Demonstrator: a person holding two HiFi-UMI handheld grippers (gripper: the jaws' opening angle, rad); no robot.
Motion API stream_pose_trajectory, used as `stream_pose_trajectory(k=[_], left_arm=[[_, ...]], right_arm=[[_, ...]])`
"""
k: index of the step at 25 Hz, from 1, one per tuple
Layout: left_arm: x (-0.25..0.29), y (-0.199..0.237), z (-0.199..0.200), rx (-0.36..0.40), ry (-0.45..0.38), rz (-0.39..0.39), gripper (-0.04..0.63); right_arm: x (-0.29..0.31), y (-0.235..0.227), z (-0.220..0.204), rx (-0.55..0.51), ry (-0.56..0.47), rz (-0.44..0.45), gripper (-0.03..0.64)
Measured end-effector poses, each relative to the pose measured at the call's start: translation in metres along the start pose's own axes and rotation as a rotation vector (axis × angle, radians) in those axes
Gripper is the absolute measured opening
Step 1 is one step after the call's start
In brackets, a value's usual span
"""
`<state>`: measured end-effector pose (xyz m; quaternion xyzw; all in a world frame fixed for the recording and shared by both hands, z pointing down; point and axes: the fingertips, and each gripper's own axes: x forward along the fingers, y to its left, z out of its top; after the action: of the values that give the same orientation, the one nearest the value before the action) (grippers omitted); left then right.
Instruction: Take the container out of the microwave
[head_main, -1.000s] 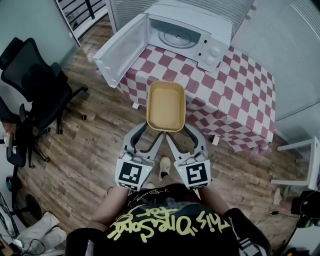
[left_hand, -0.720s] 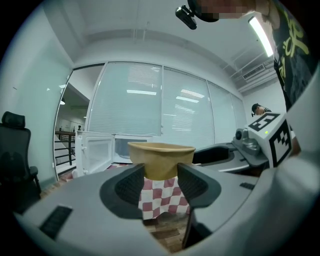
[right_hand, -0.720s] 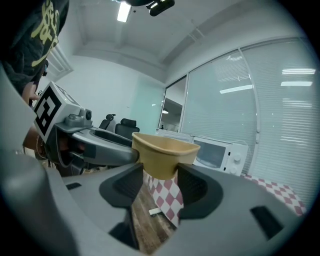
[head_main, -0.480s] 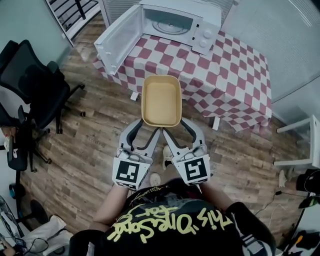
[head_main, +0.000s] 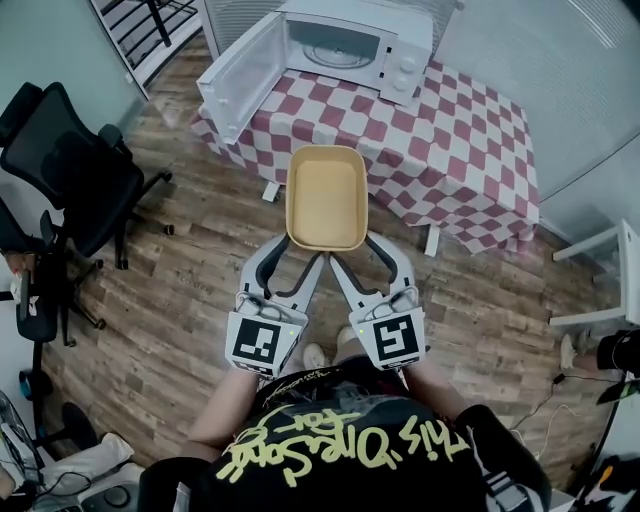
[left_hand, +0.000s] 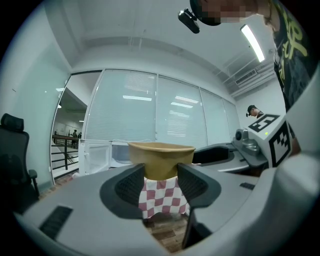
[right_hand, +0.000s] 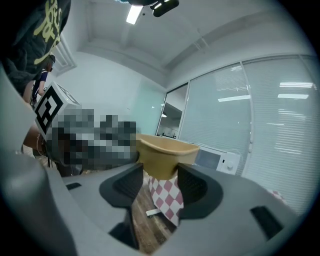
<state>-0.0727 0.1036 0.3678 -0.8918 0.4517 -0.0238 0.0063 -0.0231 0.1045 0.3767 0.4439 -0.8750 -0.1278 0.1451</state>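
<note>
Spreading across most of the head view, a wooden plank floor (head_main: 170, 300) carries a table under a red-and-white checked cloth (head_main: 460, 150) at the top of the scene. At the lower edge of the view is the person's black shirt with yellow lettering (head_main: 340, 450). A black office chair (head_main: 70, 180) stands on the boards at the left, well apart from the table. On the far left corner of the cloth sits a white microwave (head_main: 355, 40), its door (head_main: 240, 85) swung wide open toward the left. The tan, rounded-rectangular container (head_main: 326, 197) is out of the microwave and well apart from it, held level in the air in front of the person, long axis pointing away. From the head view its far end overlaps the near edge of the cloth, and the rest lies over floorboards. The left gripper (head_main: 296, 255) and the right gripper (head_main: 360, 255) sit side by side at the container's near short end, marker cubes toward the person. The left gripper view shows that gripper's two dark jaws clamped against the container's lower wall on either side. The right gripper view shows the same hold, both jaws pressed on the tan wall beneath the rim, so both claws are grasping the container.
</note>
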Motion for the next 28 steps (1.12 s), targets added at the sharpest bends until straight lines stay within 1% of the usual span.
stream_pose_trajectory(k=[2, 4, 8, 15, 20, 28], left_arm=[[0.0, -0.002, 0.004, 0.007, -0.004, -0.008, 0.211], [0.002, -0.005, 0.011, 0.006, -0.034, -0.004, 0.21], [0.003, -0.013, 0.011, 0.023, -0.049, -0.002, 0.211], [-0.006, -0.019, 0.012, 0.055, -0.06, -0.001, 0.212], [-0.012, -0.017, 0.013, 0.05, -0.059, 0.014, 0.212], [-0.02, -0.023, 0.014, 0.052, -0.063, 0.015, 0.211]], right_arm=[[-0.003, -0.002, 0.004, -0.009, -0.004, -0.003, 0.218], [-0.007, -0.005, 0.005, -0.013, -0.002, -0.009, 0.218], [-0.013, -0.007, 0.002, -0.016, -0.004, -0.021, 0.217], [-0.02, -0.001, 0.005, -0.019, -0.022, -0.023, 0.215], [-0.021, 0.005, 0.008, -0.027, -0.014, -0.023, 0.213], [-0.029, 0.009, 0.01, -0.032, -0.018, -0.027, 0.213]])
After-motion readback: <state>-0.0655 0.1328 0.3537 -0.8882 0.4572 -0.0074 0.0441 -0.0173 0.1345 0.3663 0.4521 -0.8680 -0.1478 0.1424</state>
